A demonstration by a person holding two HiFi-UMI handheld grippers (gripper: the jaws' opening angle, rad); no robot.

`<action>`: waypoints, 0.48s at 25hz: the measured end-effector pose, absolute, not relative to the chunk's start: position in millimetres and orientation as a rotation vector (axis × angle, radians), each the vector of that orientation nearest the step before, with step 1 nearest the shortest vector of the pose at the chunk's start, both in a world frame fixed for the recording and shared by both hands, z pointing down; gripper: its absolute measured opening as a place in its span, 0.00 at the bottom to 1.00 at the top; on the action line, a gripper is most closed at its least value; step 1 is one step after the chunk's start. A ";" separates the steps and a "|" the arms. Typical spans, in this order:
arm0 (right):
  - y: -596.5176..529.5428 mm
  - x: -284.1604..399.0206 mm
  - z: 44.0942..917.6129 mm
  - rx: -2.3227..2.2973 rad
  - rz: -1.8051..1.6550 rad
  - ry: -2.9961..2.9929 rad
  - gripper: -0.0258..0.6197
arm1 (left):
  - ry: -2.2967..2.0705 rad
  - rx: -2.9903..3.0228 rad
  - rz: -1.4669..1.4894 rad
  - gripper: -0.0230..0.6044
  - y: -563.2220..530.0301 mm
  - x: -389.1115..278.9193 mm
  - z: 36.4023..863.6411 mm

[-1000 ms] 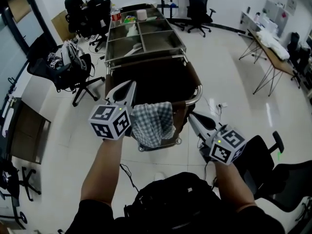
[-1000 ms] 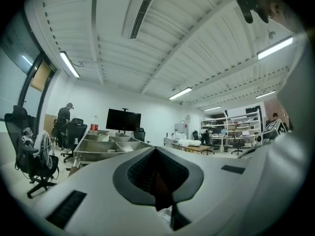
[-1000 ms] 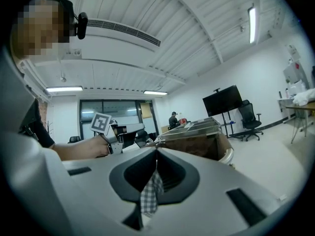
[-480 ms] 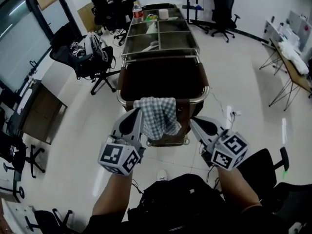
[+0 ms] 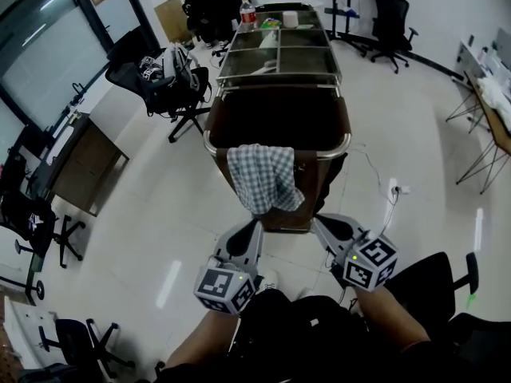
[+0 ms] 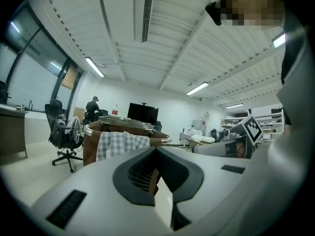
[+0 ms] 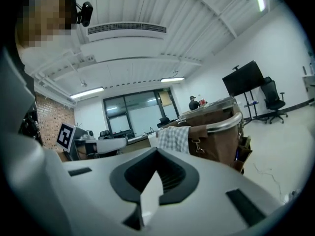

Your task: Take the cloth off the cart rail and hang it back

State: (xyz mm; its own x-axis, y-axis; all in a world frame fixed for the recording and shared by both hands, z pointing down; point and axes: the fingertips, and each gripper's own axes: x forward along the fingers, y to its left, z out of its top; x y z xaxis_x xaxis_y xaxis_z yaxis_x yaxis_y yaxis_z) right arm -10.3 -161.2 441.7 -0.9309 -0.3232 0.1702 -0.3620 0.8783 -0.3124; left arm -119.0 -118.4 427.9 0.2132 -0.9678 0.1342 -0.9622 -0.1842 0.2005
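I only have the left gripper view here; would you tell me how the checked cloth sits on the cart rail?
Observer: In the head view, the checked cloth is draped over the cart rail at the near end and hangs down that end.
Operator: Thank you. Is either gripper touching it?
Observer: No. The left gripper and right gripper are both apart from it, on the person's side.
Operator: And the right gripper's jaws?
Observer: The right gripper view shows them together, with nothing between them.
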 end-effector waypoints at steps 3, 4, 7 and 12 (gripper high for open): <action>-152.3 -10.8 447.7 0.511 0.485 -2.933 0.06 | -1.841 2.294 0.048 0.04 -104.0 -99.8 432.3; -148.8 -11.9 450.2 0.504 0.486 -2.927 0.06 | -1.843 2.308 0.081 0.04 -99.4 -97.9 435.0; -132.8 -13.8 455.8 0.474 0.482 -2.911 0.06 | -1.854 2.311 0.151 0.04 -88.2 -102.1 444.3; -128.0 -11.7 460.5 0.483 0.467 -2.897 0.06 | -1.861 2.259 0.106 0.04 -93.8 -113.6 451.2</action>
State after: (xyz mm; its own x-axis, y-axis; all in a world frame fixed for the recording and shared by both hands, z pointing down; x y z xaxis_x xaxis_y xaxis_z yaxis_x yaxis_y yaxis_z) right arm -11.7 -128.0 460.5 -0.9335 -0.2882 0.2133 -0.3406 0.8986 -0.2764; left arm -113.6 -93.8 451.2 0.1988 -0.9615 0.1897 -0.9769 -0.1788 0.1174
